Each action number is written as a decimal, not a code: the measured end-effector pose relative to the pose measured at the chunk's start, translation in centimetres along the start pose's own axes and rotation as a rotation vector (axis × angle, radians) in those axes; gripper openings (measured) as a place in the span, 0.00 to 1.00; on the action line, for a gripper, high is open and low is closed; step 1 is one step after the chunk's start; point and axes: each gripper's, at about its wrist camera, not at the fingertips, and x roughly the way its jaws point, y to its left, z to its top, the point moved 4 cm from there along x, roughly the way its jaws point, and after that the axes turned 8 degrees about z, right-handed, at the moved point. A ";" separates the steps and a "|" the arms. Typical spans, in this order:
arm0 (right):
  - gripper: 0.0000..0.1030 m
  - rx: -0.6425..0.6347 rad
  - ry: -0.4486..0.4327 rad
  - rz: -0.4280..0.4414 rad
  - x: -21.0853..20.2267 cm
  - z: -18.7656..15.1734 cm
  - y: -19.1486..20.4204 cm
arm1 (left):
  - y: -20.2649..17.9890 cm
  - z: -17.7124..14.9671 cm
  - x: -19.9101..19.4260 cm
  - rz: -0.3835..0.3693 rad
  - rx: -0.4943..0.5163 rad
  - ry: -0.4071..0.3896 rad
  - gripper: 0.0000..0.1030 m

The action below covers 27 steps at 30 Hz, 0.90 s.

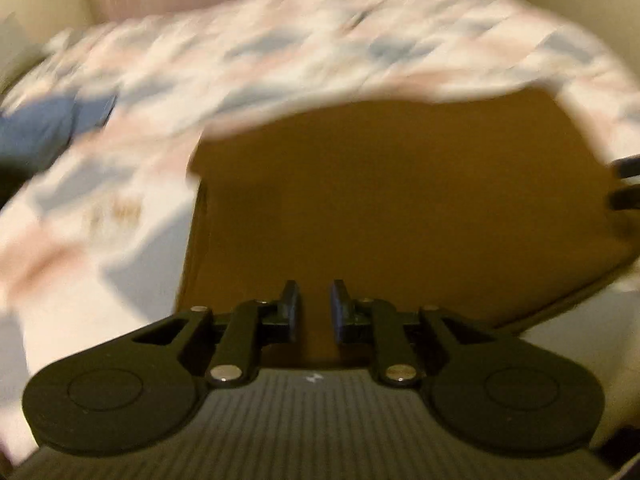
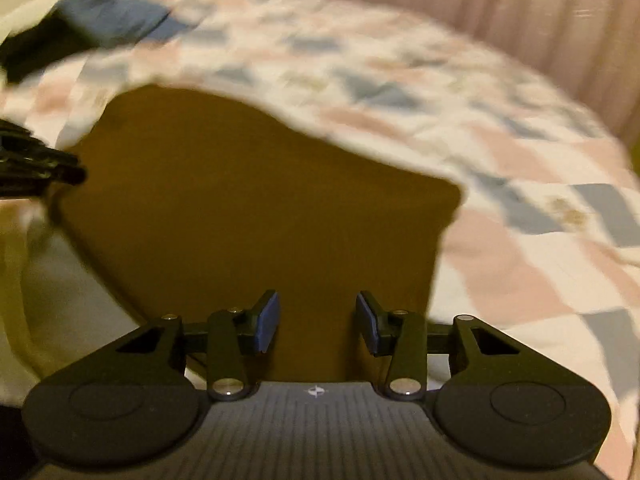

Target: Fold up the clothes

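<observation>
A brown garment is seen ahead of both grippers. The left gripper is held slightly parted and the right gripper spread, seemingly empty through the blur

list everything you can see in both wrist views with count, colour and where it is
brown garment: one, mustard brown, flat on the bed just ahead of both grippers
patchwork bedcover: one, pink, white and grey-blue, under and around the garment
blue clothing: one blurred heap, dark blue, far end of the bed
curtain: one, pale pink, behind the bed
left gripper: one, black with blue pads, narrow gap, holding nothing
right gripper: one, black with blue pads, open, empty
</observation>
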 end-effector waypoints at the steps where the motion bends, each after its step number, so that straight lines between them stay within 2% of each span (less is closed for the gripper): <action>1: 0.40 -0.038 0.041 0.029 0.7 -0.8 -0.9 | -0.1 -0.1 0.0 0.037 -0.038 0.020 0.15; 5: 0.41 -0.085 0.082 0.194 -0.6 -1.7 -6.3 | -1.8 0.3 -2.8 0.221 -0.124 0.083 0.13; 7: 0.44 0.017 0.109 0.294 -1.4 -1.6 -10.0 | -4.0 0.9 -4.9 0.272 -0.136 0.088 0.13; 9: 0.47 0.203 0.138 0.432 -1.7 -1.5 -13.4 | -8.2 1.8 -7.2 0.280 -0.078 0.050 0.13; 10: 0.48 0.313 0.163 0.524 -1.2 -1.7 -14.7 | -10.7 2.2 -8.1 0.279 -0.016 0.025 0.16; 11: 0.48 0.408 0.194 0.605 -0.6 -1.9 -15.5 | -13.1 2.5 -8.9 0.276 0.046 0.002 0.23; 12: 0.48 0.481 0.231 0.655 0.3 -2.3 -15.7 | -15.4 2.4 -9.4 0.266 0.107 -0.013 0.25; 15: 0.52 0.647 0.320 0.742 2.9 -3.3 -15.6 | -20.3 2.0 -9.9 0.242 0.212 -0.035 0.25; 17: 0.57 0.709 0.337 0.779 4.1 -3.6 -14.9 | -22.5 1.8 -9.9 0.222 0.240 -0.046 0.28; 19: 0.57 0.749 0.337 0.826 4.6 -3.5 -14.2 | -24.1 1.6 -9.9 0.212 0.280 -0.067 0.34; 20: 0.56 0.764 0.336 0.854 4.8 -3.3 -13.9 | -24.9 1.5 -9.9 0.205 0.305 -0.077 0.36; 23: 0.17 0.738 0.347 0.896 5.1 -2.1 -13.3 | -26.6 0.6 -9.4 0.188 0.381 -0.103 0.37; 27: 0.15 0.677 0.350 0.906 4.4 -0.4 -12.9 | -28.4 0.2 -9.3 0.178 0.486 -0.163 0.40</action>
